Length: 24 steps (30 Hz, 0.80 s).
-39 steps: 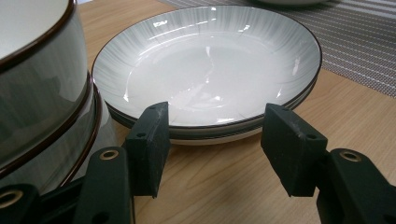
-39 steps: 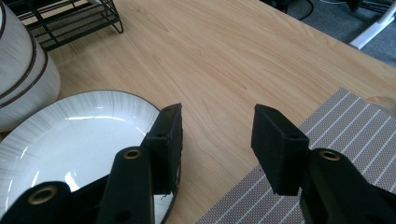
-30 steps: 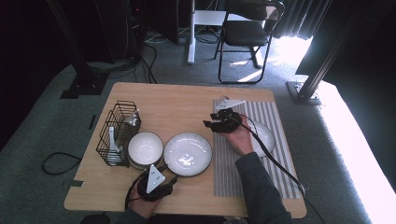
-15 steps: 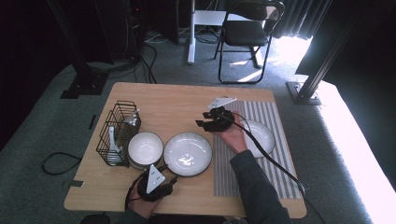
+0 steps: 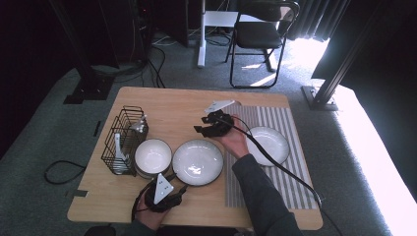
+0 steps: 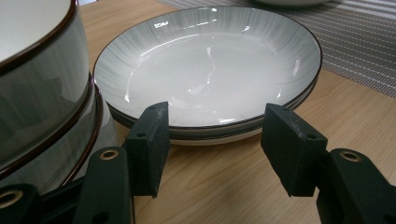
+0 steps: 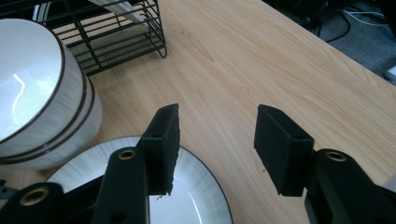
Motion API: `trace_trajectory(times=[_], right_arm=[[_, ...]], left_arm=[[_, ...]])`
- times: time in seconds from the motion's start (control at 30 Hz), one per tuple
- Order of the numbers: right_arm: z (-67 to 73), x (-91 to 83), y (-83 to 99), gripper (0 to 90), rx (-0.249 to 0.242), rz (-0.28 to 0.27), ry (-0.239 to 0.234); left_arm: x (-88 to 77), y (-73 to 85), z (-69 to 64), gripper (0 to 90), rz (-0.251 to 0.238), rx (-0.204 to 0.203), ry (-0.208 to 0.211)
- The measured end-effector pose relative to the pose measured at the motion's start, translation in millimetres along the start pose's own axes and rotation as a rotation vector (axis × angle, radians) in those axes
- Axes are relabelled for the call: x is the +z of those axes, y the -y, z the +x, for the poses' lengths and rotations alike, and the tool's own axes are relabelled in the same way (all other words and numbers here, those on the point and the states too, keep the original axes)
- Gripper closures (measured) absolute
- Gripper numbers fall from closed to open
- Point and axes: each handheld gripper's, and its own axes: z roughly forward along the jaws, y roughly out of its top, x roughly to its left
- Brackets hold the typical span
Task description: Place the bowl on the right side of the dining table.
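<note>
The high view looks forward and down from above the person's side onto the whole light wooden table (image 5: 162, 105). The left gripper view sits low at the table's six o'clock edge, very close to the wide shallow grey-white plate with a dark rim (image 6: 210, 60), facing twelve o'clock. The right gripper view hovers close above that plate's far rim (image 7: 205, 196), facing about ten o'clock toward the black wire basket (image 7: 116, 37). All three share the plate (image 5: 197, 161) and the stacked white dark-rimmed bowls (image 5: 153, 156).
</note>
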Motion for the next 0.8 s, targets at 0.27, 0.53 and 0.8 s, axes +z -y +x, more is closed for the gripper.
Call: trace_trajectory(times=[0.27,0.53,0.8], right_arm=[[10.8,10.2,-12.3,48.9,-0.013,-0.001,-0.059],[26.8,22.0,-29.6,55.5,-0.043,0.003,-0.13],[42.9,38.2,-40.6,65.7,-0.022,0.008,-0.225]], left_arm=[[0.0,0.0,0.0,43.2,0.001,0.002,0.0],[-0.2,0.1,-0.1,43.2,-0.001,0.001,0.0],[-0.3,0.0,-0.2,43.2,-0.001,0.001,-0.002]])
